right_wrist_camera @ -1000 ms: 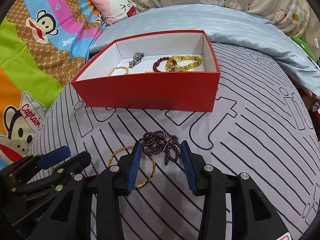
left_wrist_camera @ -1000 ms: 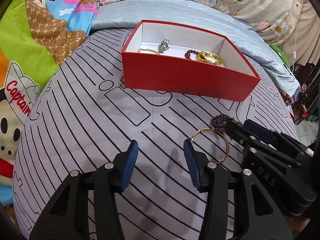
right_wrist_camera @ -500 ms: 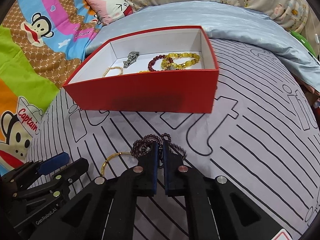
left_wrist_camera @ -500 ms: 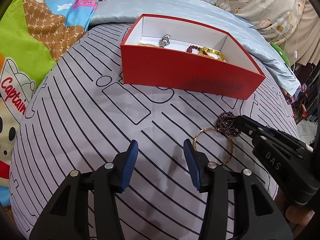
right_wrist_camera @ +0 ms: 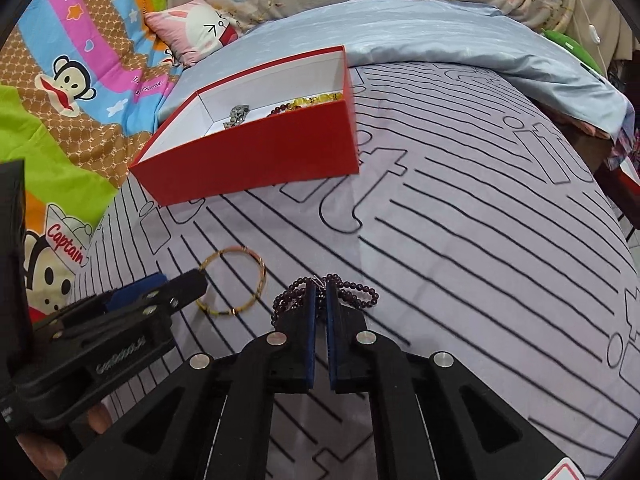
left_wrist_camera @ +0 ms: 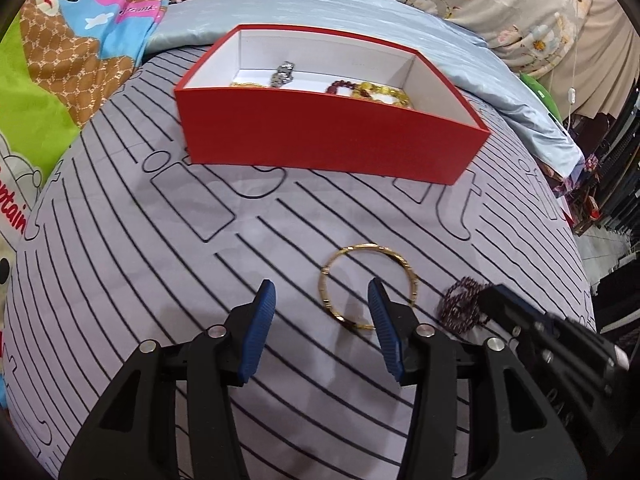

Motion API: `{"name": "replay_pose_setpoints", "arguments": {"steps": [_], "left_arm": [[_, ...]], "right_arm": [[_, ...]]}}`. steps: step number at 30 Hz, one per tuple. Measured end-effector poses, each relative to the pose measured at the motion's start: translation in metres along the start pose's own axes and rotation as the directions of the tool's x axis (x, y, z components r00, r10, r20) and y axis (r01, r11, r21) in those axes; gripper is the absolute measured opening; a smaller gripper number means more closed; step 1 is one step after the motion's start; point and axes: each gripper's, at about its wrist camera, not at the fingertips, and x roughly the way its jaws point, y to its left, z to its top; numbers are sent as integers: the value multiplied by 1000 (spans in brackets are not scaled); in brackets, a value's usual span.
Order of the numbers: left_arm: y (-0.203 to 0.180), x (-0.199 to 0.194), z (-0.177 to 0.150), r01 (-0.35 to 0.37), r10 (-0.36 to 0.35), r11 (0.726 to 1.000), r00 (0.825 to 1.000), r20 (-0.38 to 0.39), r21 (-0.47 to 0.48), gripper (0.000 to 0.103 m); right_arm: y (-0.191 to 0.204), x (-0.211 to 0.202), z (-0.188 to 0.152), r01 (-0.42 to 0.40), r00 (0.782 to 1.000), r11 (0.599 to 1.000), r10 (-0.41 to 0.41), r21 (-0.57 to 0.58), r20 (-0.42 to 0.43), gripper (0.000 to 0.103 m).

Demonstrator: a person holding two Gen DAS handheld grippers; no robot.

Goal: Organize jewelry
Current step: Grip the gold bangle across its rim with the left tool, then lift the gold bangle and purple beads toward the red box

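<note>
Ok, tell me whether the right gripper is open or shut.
Shut. The right gripper has its blue pads nearly together, pinching the dark beaded bracelet, whose loops spill out on both sides of the fingers.

Dark bead bracelet (right_wrist_camera: 352, 290) gripped; gold bangle (left_wrist_camera: 370, 286) flat beside it

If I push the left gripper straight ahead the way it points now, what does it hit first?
Probably the gold bangle: the open left gripper has its right finger already over the bangle's near edge. Beyond it lies bare striped sheet, then the red box. Its height above the sheet is unclear.
</note>
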Motion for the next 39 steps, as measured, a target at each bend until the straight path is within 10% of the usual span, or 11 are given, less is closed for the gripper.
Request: {"name": "replay_pose_setpoints", "arguments": {"steps": [39], "left_arm": [[-22, -6, -5, -14, 11, 997, 999, 42, 70, 58]], "right_arm": [[-5, -21, -4, -23, 1000, 999, 23, 33, 12, 5]]}}
